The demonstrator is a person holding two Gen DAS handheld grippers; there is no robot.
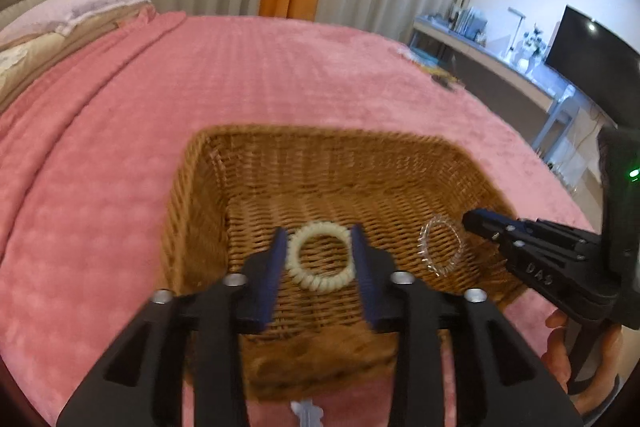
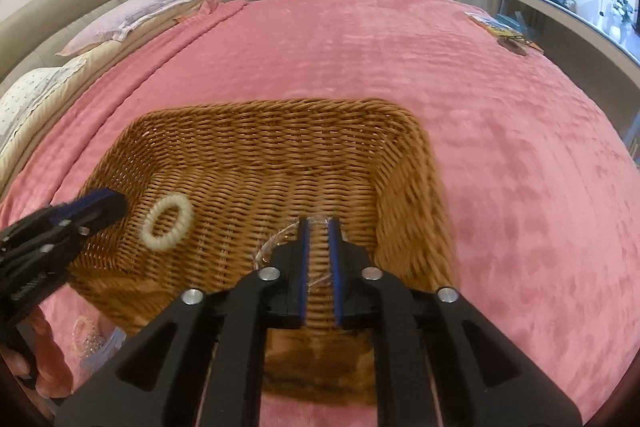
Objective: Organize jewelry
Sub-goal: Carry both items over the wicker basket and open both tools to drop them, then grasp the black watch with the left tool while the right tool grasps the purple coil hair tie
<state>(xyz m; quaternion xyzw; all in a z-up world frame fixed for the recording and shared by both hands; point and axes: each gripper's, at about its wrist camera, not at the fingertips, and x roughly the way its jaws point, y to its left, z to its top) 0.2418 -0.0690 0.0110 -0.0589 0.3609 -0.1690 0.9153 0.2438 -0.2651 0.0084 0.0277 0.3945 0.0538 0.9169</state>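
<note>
Cream-coloured and coiled, a spiral hair tie lies loose on the floor of a wicker basket set on a pink bedspread, framed between the parted, untouching fingers of the left gripper. A clear spiral tie sits just beside it; the right gripper has its jaws slightly apart around the tie, though whether the pads press it cannot be told. To finish the drop cleanly, both hands should probably lift straight up and clear the rim without snagging either coil.
</note>
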